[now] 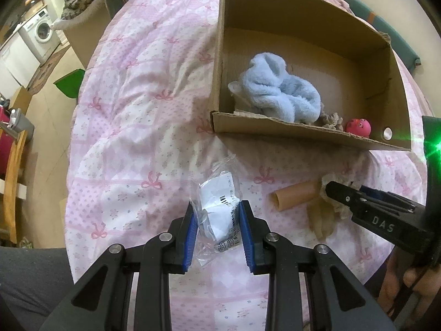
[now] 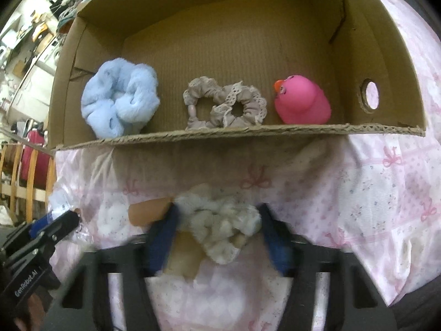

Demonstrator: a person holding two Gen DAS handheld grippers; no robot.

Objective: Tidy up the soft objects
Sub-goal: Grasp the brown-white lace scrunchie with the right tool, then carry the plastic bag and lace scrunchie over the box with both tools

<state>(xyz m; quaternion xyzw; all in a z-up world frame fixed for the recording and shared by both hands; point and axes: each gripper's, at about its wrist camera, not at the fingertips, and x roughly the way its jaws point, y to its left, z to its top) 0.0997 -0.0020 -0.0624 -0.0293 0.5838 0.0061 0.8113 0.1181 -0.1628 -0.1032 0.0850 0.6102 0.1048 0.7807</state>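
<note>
left tool: we pinch a clear plastic packet over the bed | right tool: half open around a cream scrunchie, grip unclear | cardboard box: blue scrunchie, pink duck

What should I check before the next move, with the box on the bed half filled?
1. Left hand-held gripper clamped on the clear plastic packet: ok.
2. White scrunchie between the right hand-held gripper pads: ok.
3. Right pads pressing the scrunchie: cannot tell, blurred.
4. Free floor in the cardboard box behind the blue scrunchie and pink duck: ok.
5. Tan tube clear of the right grip: cannot tell.
</note>
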